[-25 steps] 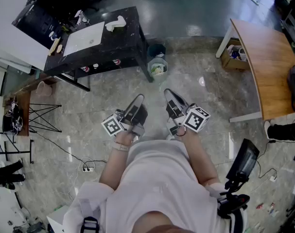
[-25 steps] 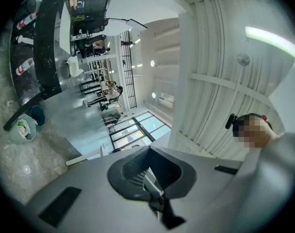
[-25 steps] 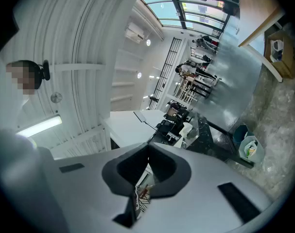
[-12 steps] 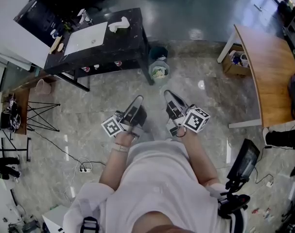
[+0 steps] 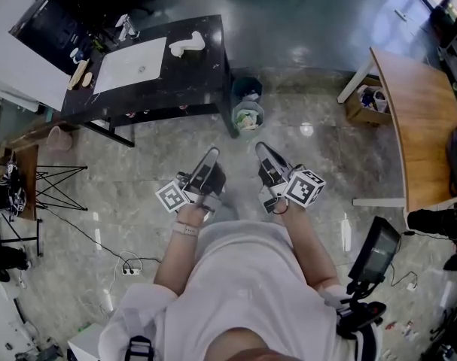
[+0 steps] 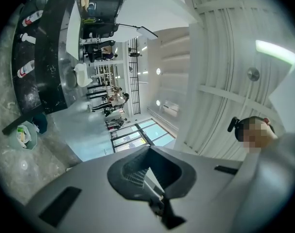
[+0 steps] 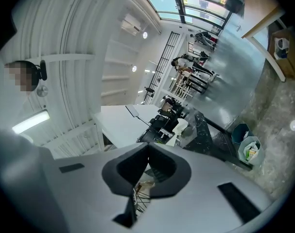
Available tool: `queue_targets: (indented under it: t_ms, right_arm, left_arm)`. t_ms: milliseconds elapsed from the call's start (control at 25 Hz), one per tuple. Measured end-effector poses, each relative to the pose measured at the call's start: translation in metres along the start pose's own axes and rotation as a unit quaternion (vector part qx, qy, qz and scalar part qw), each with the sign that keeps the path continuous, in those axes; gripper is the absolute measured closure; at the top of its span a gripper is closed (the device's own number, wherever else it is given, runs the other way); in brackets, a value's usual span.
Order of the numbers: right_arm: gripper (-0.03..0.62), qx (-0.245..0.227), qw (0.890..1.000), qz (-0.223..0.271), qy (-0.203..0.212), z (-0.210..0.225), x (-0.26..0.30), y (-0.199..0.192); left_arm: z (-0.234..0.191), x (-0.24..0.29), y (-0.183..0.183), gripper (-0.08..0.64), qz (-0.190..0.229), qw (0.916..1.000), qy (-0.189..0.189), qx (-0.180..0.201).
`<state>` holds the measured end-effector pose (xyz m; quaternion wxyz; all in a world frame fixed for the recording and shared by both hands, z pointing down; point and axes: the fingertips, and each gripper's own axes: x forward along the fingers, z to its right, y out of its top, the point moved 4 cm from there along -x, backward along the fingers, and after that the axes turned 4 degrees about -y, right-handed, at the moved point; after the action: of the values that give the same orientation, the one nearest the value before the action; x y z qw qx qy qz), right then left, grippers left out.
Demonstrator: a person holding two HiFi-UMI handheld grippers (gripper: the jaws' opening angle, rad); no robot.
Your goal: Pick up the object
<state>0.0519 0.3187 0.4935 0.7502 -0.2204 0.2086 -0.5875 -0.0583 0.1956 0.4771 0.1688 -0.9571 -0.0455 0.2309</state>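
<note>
Ok so starting closest in: the person has both tools tucked up against the chest, pretty much a carrying pose. The left gripper points to about 12 o'clock with its jaws pressed together and nothing between them. The right gripper sits just beside it, leaning toward 11 o'clock, also fully closed and empty. My guess is they're kept closed and close to the body because there's nothing within reach yet, only bare floor under them.

A bit further out at 12 o'clock are two bins side by side at the corner of the black table. They're parked at the end of the table, probably so trash can be dropped in from there.

The table itself runs off toward 11 o'clock, with a white tray lying flat on top. Just past the tray, near the far edge, is a white thing. I'm guessing that's the object to pick up, but it's too small to say what it is. It's well apart from both grippers, so I'd say the pickup hasn't started. Next comes walking over to the table, then opening one set of jaws.

Over at 2 o'clock there's a wooden table, which doesn't look involved.
</note>
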Motion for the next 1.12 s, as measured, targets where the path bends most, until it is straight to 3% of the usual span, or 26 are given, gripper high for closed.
queue_targets:
  t_ms: [880, 1120]
  right_arm:
    - [0.571, 0.013, 0.995, -0.029, -0.091, 0.056, 0.243, -0.013]
    - [0.571, 0.004, 0.994, -0.034, -0.108, 0.055, 0.28, -0.018]
  left_arm:
    - [-0.15, 0.012, 0.222, 0.554, 0.023, 0.9963, 0.026, -0.079]
    - [-0.17, 0.008, 0.259, 0.554, 0.023, 0.9954, 0.023, -0.091]
